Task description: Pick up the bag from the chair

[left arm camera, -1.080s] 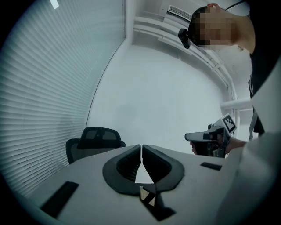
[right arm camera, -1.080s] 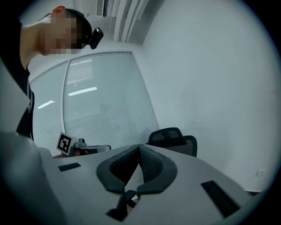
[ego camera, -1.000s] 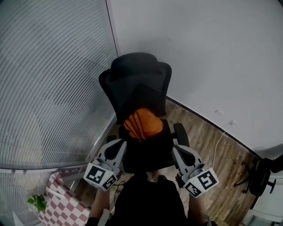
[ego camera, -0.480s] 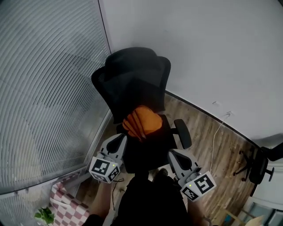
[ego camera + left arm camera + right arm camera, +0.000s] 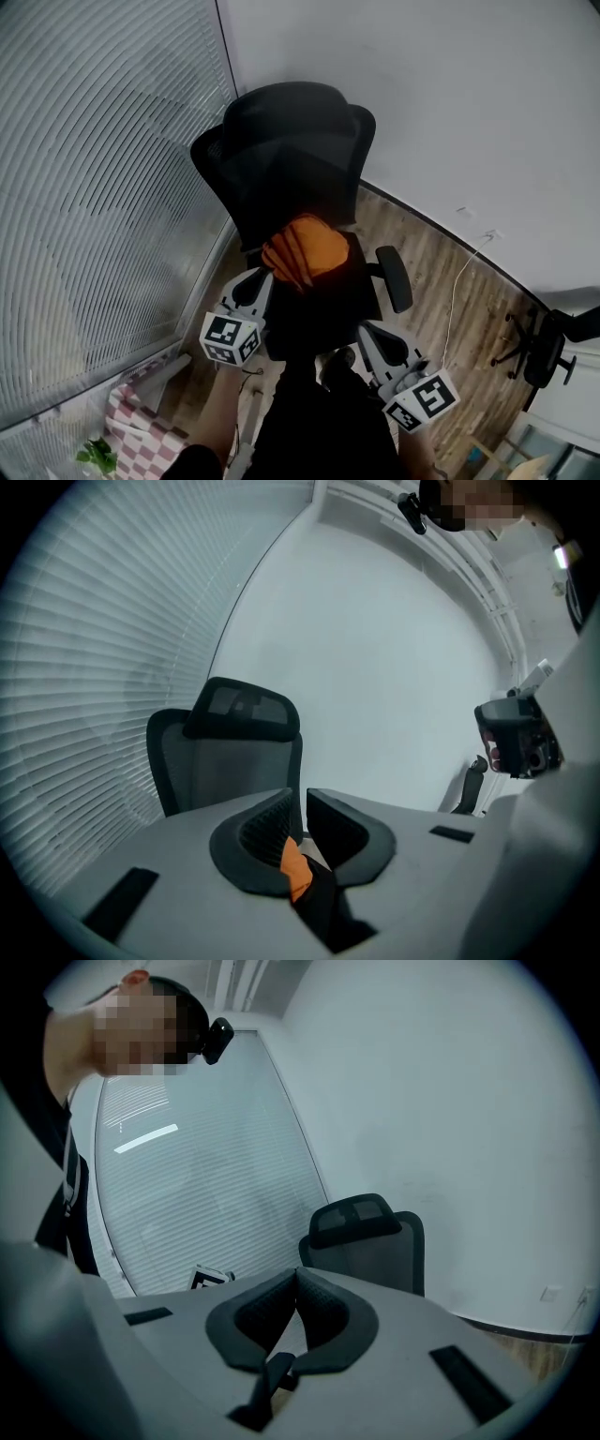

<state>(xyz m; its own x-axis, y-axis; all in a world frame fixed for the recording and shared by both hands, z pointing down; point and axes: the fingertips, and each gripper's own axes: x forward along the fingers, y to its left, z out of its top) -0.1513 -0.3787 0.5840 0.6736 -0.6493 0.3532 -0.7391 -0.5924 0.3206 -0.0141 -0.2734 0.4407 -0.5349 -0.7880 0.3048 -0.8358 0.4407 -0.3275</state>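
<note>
Head view: the orange bag (image 5: 305,251) lies on the seat of the black office chair (image 5: 291,150), against the backrest. The left gripper (image 5: 255,279) hovers just beside the bag's near edge; the right gripper (image 5: 368,331) hangs lower, near the armrest and apart from the bag

Left gripper view: its jaws are all but pressed together, a sliver between the tips, nothing pinched; the bag's orange shows beyond them

Right gripper view: its jaws meet at the tips, empty, aimed toward the chair

The pick-up looks not yet begun: reaching, gripping and lifting are all left
</note>
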